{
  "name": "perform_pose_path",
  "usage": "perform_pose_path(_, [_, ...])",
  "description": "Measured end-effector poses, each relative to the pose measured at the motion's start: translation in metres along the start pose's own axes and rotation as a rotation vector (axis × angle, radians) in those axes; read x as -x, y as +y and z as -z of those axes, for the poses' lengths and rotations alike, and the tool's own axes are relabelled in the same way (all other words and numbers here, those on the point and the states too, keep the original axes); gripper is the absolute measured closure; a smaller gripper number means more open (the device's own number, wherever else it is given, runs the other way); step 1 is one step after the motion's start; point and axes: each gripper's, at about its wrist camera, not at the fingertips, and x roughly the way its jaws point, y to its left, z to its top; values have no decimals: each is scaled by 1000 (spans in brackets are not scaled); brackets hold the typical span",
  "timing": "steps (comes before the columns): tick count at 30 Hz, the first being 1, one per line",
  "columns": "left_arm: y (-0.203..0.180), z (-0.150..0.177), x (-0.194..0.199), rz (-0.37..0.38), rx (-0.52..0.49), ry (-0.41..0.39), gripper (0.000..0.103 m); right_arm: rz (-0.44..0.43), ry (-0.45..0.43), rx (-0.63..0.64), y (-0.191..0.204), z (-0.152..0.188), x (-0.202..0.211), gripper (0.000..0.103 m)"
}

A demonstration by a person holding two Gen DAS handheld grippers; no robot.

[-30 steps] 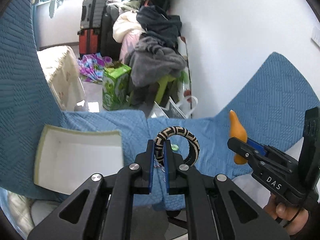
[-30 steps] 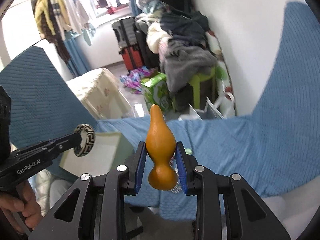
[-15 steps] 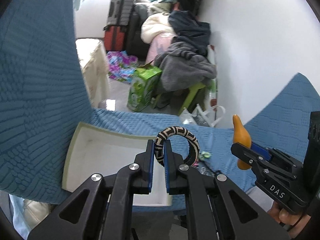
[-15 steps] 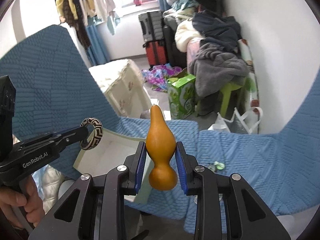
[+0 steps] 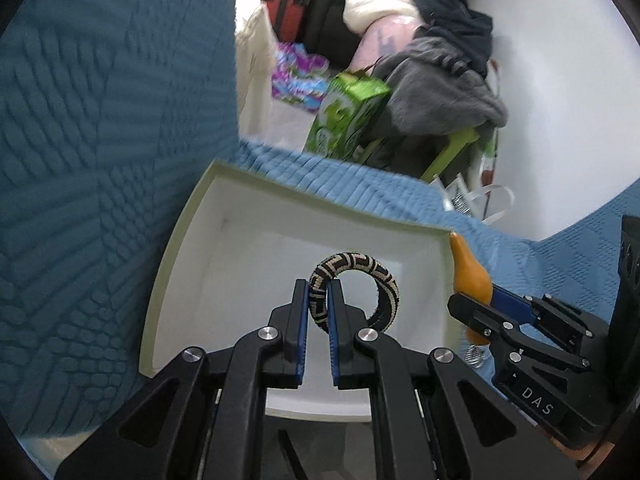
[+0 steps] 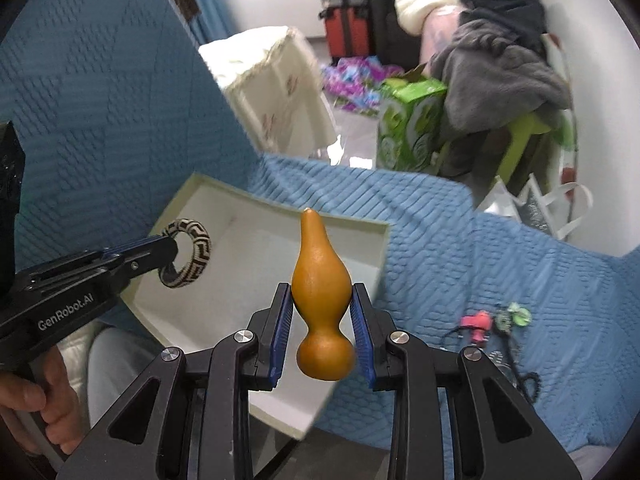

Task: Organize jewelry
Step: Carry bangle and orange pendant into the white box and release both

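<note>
My left gripper is shut on a black-and-beige patterned bangle, held over the inside of an open white box that lies on a blue quilted cover. The same bangle and left gripper show at the left of the right wrist view, above the box. My right gripper is shut on an orange gourd-shaped ornament, upright, over the box's near right part. In the left wrist view the gourd and right gripper sit just past the box's right wall.
Small pink and green trinkets with a dark cord lie on the blue cover right of the box. Beyond the cover's edge stand a green carton, a clothes pile, suitcases and a white wall. A hand holds the left gripper.
Both grippers have come down and forward toward the white box, each keeping its object. The box now fills the lower middle of both views and the bangle hangs over its inside.
</note>
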Motion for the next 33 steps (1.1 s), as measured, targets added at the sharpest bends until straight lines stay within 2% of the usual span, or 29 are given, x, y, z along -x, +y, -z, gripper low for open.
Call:
perform_pose_path(2, [8,3,-9,-15,19,26,94,15,44,30,6,2,-17,76])
perform_pose_path(8, [24,9,-31,-32,57,77,94,-24,117,86,21,3,-55,76])
perform_pose_path(11, [42,12,-30,-25,142,71,94,-27,139,106,26,6,-67,76])
perform_pose_path(18, [36,17,-32,-6,109,104,93,-43,170,122,30,13,-73,75])
perform_pose_path(20, [31,18,-28,3,94,104,90,-45,176,127,30,13,-70,75])
perform_pose_path(21, [30,19,-25,6,91,104,85,-43,174,121,28,13,-67,75])
perform_pose_path(23, [27,19,-19,13,89,100,71,-47,169,110,27,13,-61,73])
perform_pose_path(24, [26,19,-16,12,88,94,60,-44,164,107,25,13,-58,70])
perform_pose_path(25, [25,18,-12,10,87,82,54,-42,155,102,24,13,-52,69])
perform_pose_path(33, [5,13,44,8,41,-45,54,-45,52,79,11,13,11,68])
